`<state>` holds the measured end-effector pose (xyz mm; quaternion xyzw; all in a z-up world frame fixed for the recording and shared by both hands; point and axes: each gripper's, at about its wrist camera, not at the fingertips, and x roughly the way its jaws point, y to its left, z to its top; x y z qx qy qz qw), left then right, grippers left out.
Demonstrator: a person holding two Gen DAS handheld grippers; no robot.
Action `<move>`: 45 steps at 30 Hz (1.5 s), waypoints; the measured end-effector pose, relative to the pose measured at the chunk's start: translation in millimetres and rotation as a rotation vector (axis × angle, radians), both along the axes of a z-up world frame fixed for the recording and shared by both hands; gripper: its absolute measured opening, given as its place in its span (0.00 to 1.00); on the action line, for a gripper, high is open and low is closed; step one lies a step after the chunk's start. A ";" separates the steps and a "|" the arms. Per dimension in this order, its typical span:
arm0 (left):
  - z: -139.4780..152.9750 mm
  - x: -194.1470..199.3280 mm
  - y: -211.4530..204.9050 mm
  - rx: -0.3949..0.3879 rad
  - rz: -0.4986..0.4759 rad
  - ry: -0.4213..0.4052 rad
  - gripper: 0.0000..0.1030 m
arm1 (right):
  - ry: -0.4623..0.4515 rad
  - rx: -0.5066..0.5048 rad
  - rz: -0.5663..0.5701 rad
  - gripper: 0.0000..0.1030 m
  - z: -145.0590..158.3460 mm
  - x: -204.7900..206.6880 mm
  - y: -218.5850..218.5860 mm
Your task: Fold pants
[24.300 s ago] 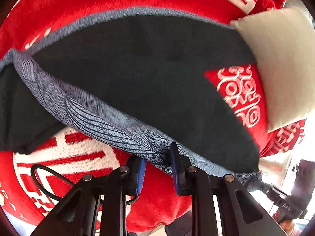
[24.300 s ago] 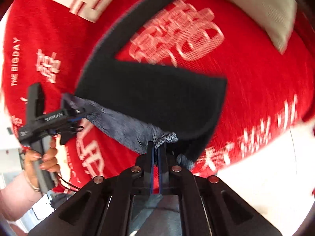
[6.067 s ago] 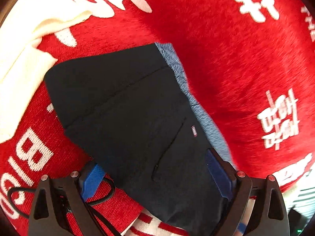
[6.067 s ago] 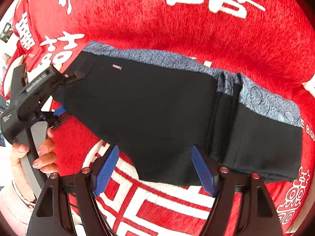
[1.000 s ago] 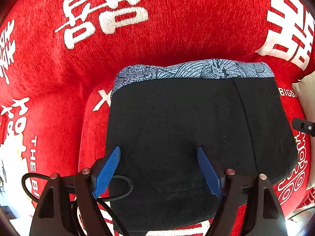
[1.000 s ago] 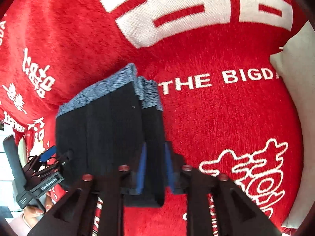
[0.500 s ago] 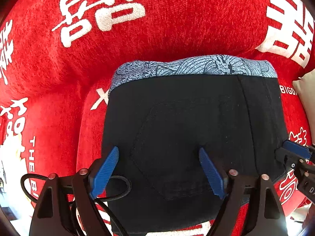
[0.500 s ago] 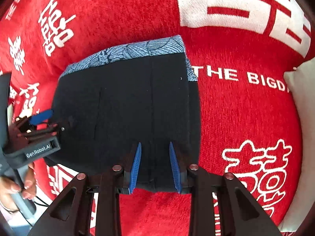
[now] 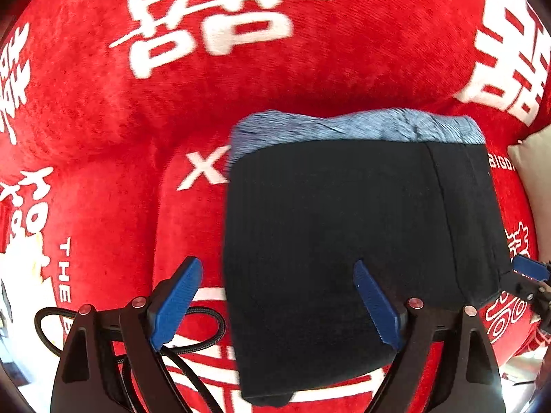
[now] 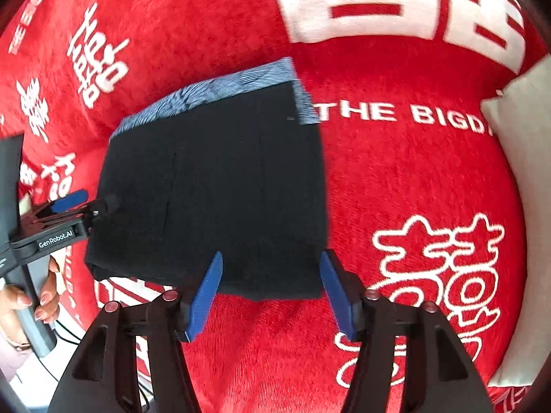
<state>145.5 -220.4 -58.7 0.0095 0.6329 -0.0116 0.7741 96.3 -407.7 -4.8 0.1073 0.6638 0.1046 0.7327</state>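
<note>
On the red plush blanket (image 9: 103, 179) with white lettering, just left of a cream pillow (image 10: 523, 137): black pants (image 9: 344, 227) with blue-grey patterned waistband, folded compact. Above its near edge, left gripper (image 9: 275, 304) spread and empty, right gripper (image 10: 270, 294) opening, releasing, apparently to leave the fold undisturbed.

My left wrist camera looks steeply down, close over the folded pants (image 9: 344, 227) on the red blanket (image 9: 172, 110). My right wrist camera does likewise; both views share them.
</note>
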 end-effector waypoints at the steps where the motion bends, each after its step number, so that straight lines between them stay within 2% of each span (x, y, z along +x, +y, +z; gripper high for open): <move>1: -1.0 2.0 5.8 -0.004 0.010 0.008 0.88 | 0.009 0.012 -0.016 0.62 0.2 0.1 -4.8; 6: -9.4 7.9 29.1 -0.044 0.057 0.049 0.88 | 0.047 0.058 -0.126 0.65 -6.4 10.2 -37.5; 10: -13.2 12.3 36.8 -0.102 0.082 0.065 0.88 | 0.056 0.090 -0.152 0.68 -9.6 20.1 -43.0; 15: -20.6 23.7 44.2 -0.144 0.071 0.090 0.88 | 0.064 0.169 -0.155 0.69 -17.5 29.9 -43.9; 20: -37.7 35.9 55.1 -0.288 0.062 0.149 0.88 | 0.062 0.259 -0.145 0.69 -29.3 44.7 -51.9; 24: -53.2 44.0 60.8 -0.356 0.020 0.176 0.88 | 0.105 0.369 -0.143 0.69 -49.1 57.9 -59.8; 28: -67.6 50.6 66.4 -0.457 -0.014 0.210 0.88 | 0.147 0.464 -0.113 0.69 -71.6 66.2 -61.2; 30: -75.8 53.2 67.6 -0.490 -0.014 0.225 0.92 | 0.163 0.519 -0.108 0.69 -81.0 69.7 -62.7; 31: -79.6 54.0 67.1 -0.490 -0.010 0.226 0.97 | 0.164 0.539 -0.104 0.70 -83.9 70.8 -63.4; 35: -88.1 53.3 60.8 -0.516 0.012 0.224 0.98 | 0.178 0.616 -0.147 0.70 -96.4 74.4 -67.5; 37: -80.6 50.1 54.0 -0.511 0.020 0.210 0.97 | 0.187 0.622 -0.171 0.68 -98.7 73.9 -69.3; 39: -79.4 47.9 43.3 -0.513 0.023 0.200 0.85 | 0.194 0.605 -0.187 0.64 -95.9 71.0 -71.1; 40: -76.3 46.6 38.9 -0.532 0.019 0.193 0.75 | 0.192 0.599 -0.187 0.58 -93.9 69.7 -72.3; 41: -71.3 45.1 36.1 -0.521 0.017 0.181 0.73 | 0.191 0.601 -0.191 0.51 -91.9 68.0 -72.8; 43: -63.6 42.6 31.4 -0.504 0.004 0.161 0.67 | 0.186 0.617 -0.212 0.43 -86.9 66.5 -72.4; 45: -56.8 40.7 29.2 -0.498 0.000 0.152 0.63 | 0.177 0.628 -0.224 0.39 -81.1 63.9 -70.0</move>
